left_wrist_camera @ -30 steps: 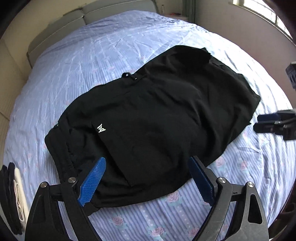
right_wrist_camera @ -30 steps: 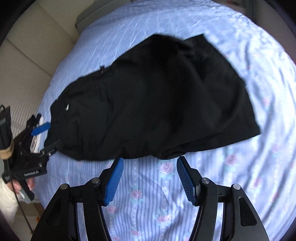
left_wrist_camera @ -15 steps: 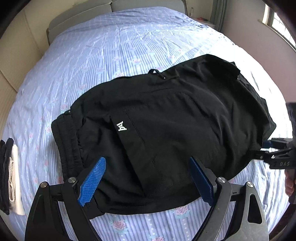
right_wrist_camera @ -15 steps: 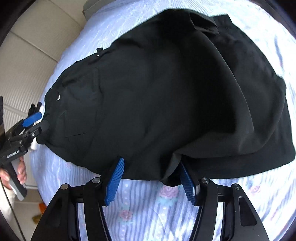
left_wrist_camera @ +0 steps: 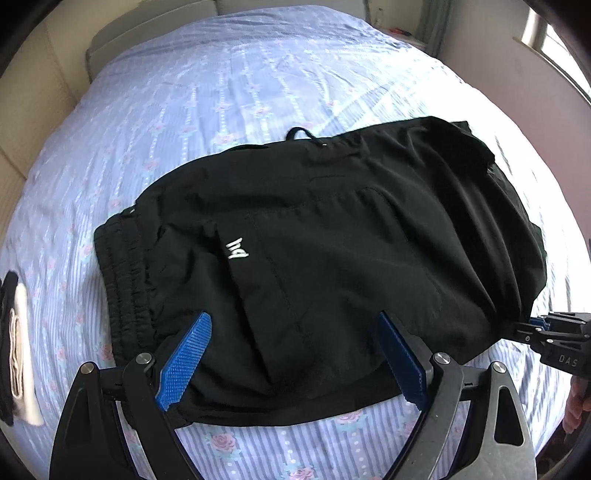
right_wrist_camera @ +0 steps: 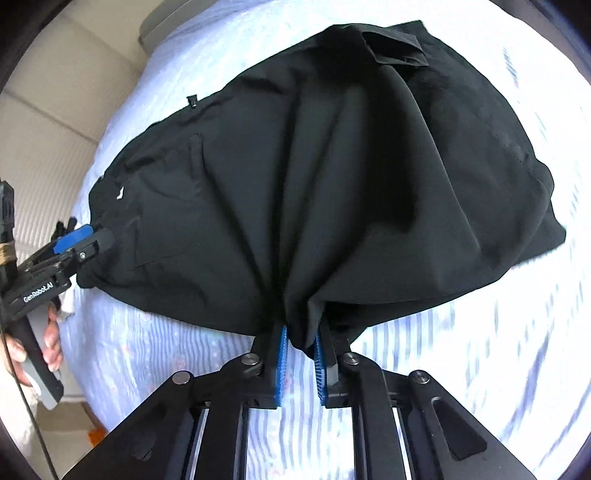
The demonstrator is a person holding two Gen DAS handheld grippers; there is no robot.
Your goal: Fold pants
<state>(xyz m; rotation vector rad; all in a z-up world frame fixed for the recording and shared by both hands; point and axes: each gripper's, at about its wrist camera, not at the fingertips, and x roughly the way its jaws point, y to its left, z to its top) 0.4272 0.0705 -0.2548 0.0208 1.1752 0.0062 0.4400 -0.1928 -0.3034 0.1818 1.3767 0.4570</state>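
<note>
Pinching the pants (right_wrist_camera: 332, 166) with my right hand-held gripper (right_wrist_camera: 299, 354), clamped on a bunched fold; my left hand-held gripper (left_wrist_camera: 291, 354) gapes wide over their near edge; they lie mid-bed (left_wrist_camera: 221, 92).

Premises: a domestic bedroom. A bed (left_wrist_camera: 229, 96) fills both views, covered by a pale blue striped sheet (left_wrist_camera: 295, 443) printed with pink roses. A grey padded headboard (left_wrist_camera: 155, 29) stands at its far edge, beside cream wall panels (right_wrist_camera: 55, 110). A window (left_wrist_camera: 546, 37) admits daylight at the right.
</note>
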